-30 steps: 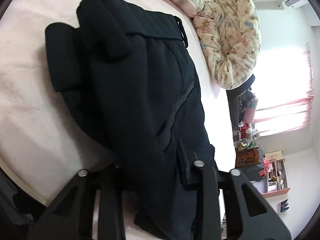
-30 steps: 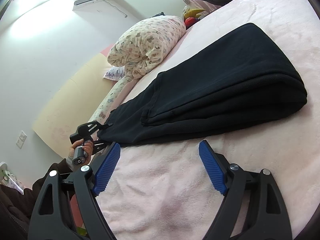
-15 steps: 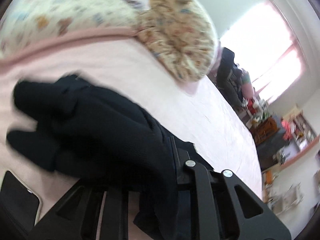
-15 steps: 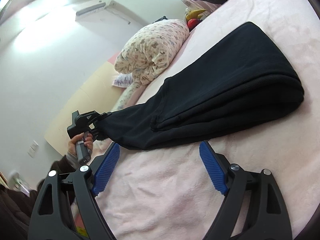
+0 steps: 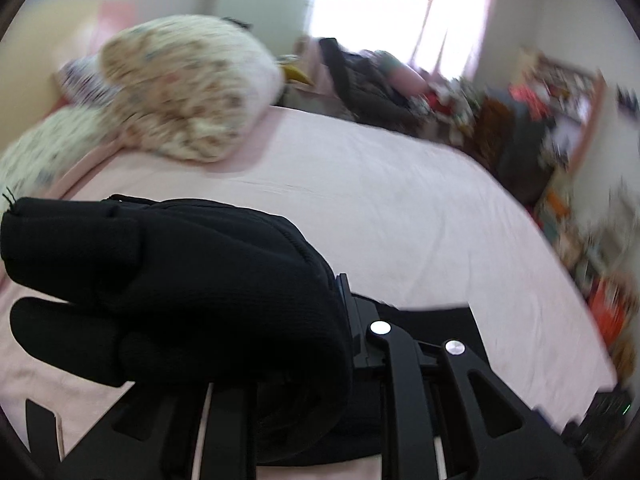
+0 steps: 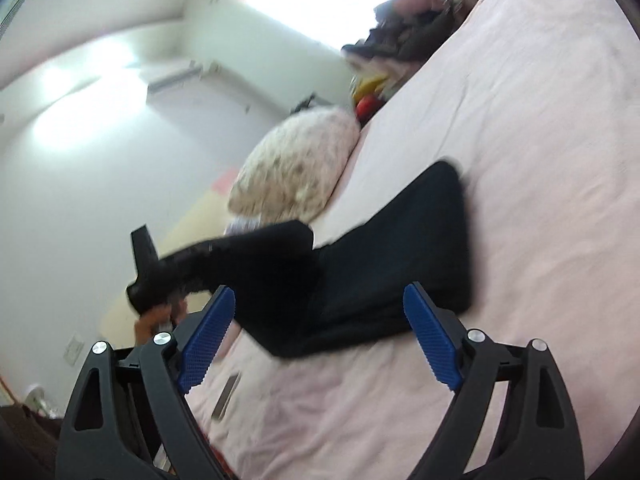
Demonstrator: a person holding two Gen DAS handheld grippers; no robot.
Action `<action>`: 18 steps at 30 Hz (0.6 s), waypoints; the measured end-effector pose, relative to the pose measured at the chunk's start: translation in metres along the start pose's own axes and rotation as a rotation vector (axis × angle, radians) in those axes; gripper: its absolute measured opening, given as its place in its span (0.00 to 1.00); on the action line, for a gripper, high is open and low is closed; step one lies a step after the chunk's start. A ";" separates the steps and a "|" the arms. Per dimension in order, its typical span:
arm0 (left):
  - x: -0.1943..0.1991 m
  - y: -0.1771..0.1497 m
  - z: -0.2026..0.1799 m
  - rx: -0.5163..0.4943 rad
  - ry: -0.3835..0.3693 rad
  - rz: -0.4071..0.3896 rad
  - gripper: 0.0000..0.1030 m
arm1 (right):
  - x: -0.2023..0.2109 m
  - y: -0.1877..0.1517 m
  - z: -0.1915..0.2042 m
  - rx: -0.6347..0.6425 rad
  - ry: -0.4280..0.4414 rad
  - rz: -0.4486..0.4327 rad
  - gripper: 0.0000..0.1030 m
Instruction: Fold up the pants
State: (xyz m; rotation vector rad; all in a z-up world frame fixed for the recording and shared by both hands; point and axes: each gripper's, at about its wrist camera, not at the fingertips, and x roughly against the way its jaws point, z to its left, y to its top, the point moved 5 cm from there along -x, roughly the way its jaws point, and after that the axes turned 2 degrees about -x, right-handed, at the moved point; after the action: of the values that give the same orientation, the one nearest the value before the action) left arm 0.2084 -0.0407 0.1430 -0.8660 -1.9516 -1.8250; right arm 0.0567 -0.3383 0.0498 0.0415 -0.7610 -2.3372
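The black pants [image 6: 400, 248] lie partly folded on the pink bed. My left gripper [image 5: 280, 364] is shut on the pants' waist end [image 5: 192, 288], which bunches over its fingers and hides them. In the right wrist view the left gripper [image 6: 160, 276] holds that end lifted off the bed, to the left. My right gripper [image 6: 316, 332] is open and empty, its blue pads [image 6: 430, 348] just in front of the pants' near edge, above the sheet.
A floral pillow [image 5: 188, 92] and bedding lie at the bed's head. A phone [image 6: 226, 396] lies on the pink sheet [image 5: 400, 220] near the bed edge. Cluttered shelves and dark clothes [image 5: 372, 84] stand beyond the far side under the window.
My left gripper has lifted the pants' waist end off the bed and swung it up and over toward the folded part. The right gripper stayed open near the front edge.
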 end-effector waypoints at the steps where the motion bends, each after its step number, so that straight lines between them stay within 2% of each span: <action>1: -0.007 -0.004 -0.016 -0.037 0.007 0.007 0.16 | 0.002 0.004 -0.004 -0.024 0.004 -0.016 0.86; 3: -0.021 -0.018 -0.053 -0.137 0.030 0.030 0.17 | 0.006 0.012 -0.012 -0.075 0.031 -0.049 0.86; 6: -0.057 -0.059 -0.108 -0.307 0.091 0.097 0.17 | 0.017 0.021 -0.016 -0.084 0.019 -0.106 0.86; 9: -0.085 -0.097 -0.138 -0.446 0.162 0.139 0.18 | 0.026 0.032 -0.012 -0.062 0.011 -0.148 0.86; 15: -0.098 -0.125 -0.156 -0.659 0.285 0.108 0.19 | 0.033 0.042 -0.016 -0.099 0.029 -0.202 0.86; 18: -0.108 -0.141 -0.171 -0.870 0.366 0.117 0.19 | 0.036 0.044 -0.017 -0.102 0.030 -0.218 0.86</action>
State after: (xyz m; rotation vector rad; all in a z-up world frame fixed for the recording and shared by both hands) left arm 0.1744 -0.2292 -0.0119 -0.7513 -0.8338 -2.5502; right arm 0.0583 -0.3960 0.0649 0.1203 -0.6490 -2.5728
